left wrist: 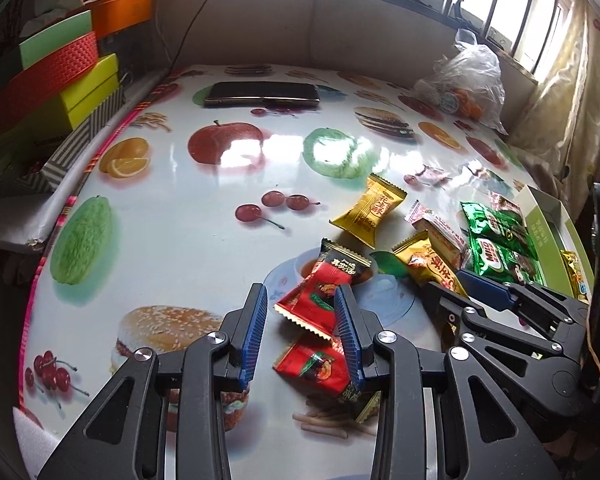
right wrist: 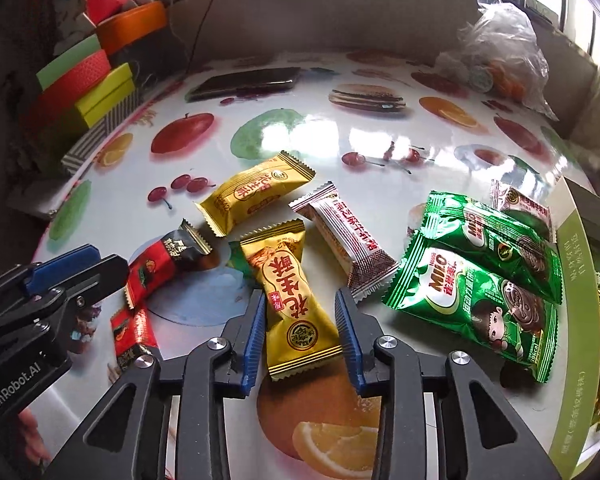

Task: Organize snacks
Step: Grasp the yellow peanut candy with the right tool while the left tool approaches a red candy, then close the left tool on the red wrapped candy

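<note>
Table: the table (left wrist: 172, 240) wears a glossy, glare-streaked plastic cloth printed with apples, cherries, oranges and burgers; its near edge curves round.
Left hand-held gripper: the left hand-held gripper (left wrist: 302, 334) has black linked arms and ribbed blue pads. Its jaws stand partly apart around a red packet (left wrist: 310, 304); the right pad lies against the packet's edge, the left pad stands clear of it. Whether it is truly pinched I cannot tell.
Red packets: crinkly foil with black ends and zigzag seams. The one between the pads is tilted, long axis running from lower left to upper right of the left wrist frame. A second red packet (left wrist: 320, 368) lies flat just below it.
Right hand-held gripper: the right hand-held gripper (right wrist: 300, 332) is of the same build, its jaws narrowly apart with a gold packet (right wrist: 294, 300) between them. Both pads sit at the wrapper's sides, though a firm squeeze is not clear.
Gold packet: a plump pillow shape in shiny foil with red characters; its long axis runs up the right wrist frame, leaning slightly left, the crimped near end at centre bottom.
Other snacks: another gold packet (right wrist: 256, 192) lies at upper centre, angled up to the right; a white bar (right wrist: 346, 236) with red patterning points to lower right.
Green sachets: two crinkled metallic Milo sachets (right wrist: 476, 288) overlap at right.
Box: a pale green card box (right wrist: 576, 320) sits along the right edge, beside the sachets.
Background: a dark flat case (left wrist: 262, 94) lies at the table's far side; a clear plastic bag (left wrist: 468, 80) sits upper right.
</note>
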Motion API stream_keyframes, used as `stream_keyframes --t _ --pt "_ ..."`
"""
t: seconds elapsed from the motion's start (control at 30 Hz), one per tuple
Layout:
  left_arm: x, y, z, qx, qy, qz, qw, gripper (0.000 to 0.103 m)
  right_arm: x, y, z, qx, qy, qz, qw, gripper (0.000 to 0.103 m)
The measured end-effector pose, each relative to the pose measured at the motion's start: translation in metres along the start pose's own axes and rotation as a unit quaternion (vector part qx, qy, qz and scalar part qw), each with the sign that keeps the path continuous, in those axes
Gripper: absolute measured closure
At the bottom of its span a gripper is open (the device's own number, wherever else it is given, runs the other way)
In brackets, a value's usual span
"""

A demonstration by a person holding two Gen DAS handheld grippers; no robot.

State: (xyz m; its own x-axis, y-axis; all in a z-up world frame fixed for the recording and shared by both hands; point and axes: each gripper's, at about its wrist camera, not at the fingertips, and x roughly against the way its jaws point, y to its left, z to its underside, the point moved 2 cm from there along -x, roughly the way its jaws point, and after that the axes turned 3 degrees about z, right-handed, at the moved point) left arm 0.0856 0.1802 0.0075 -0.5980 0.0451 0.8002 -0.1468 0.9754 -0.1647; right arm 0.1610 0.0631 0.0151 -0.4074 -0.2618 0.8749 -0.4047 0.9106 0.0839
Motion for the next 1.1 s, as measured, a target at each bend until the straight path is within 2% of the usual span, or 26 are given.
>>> stream_keyframes --t 0.23,0.6,0.8,0.93,1.0,1.03,1.1 --pt "-0.016 -0.010 0.000 -0.028 0.026 0.017 0.9991 0.067 0.004 -0.004 0.007 0.012 -0.003 -0.003 1.000 0.076" --pt "-0.031 -0.015 -0.003 -0.052 0.040 -0.004 0.9978 0.067 0.011 -0.012 0.014 -0.001 0.000 -0.014 1.000 0.076" --pt "-0.023 -0.015 -0.005 -0.069 0.026 -0.008 0.9973 0.067 0.012 -0.016 0.015 -0.005 0.001 -0.018 1.000 0.076" --pt "-0.021 -0.016 -0.010 -0.087 0.027 0.009 0.9958 0.066 0.012 -0.017 0.015 -0.006 0.001 -0.021 1.000 0.076" --pt "-0.022 -0.019 -0.014 -0.099 0.026 0.011 0.9947 0.054 0.012 -0.018 0.016 -0.009 0.000 -0.023 1.000 0.076" --pt "-0.023 -0.021 -0.016 -0.104 0.026 0.018 0.9941 0.045 0.012 -0.018 0.016 -0.010 0.000 -0.025 1.000 0.076" --pt "-0.026 -0.025 -0.018 -0.112 0.031 0.029 0.9928 0.043 0.012 -0.019 0.016 -0.012 0.001 -0.027 1.000 0.076"
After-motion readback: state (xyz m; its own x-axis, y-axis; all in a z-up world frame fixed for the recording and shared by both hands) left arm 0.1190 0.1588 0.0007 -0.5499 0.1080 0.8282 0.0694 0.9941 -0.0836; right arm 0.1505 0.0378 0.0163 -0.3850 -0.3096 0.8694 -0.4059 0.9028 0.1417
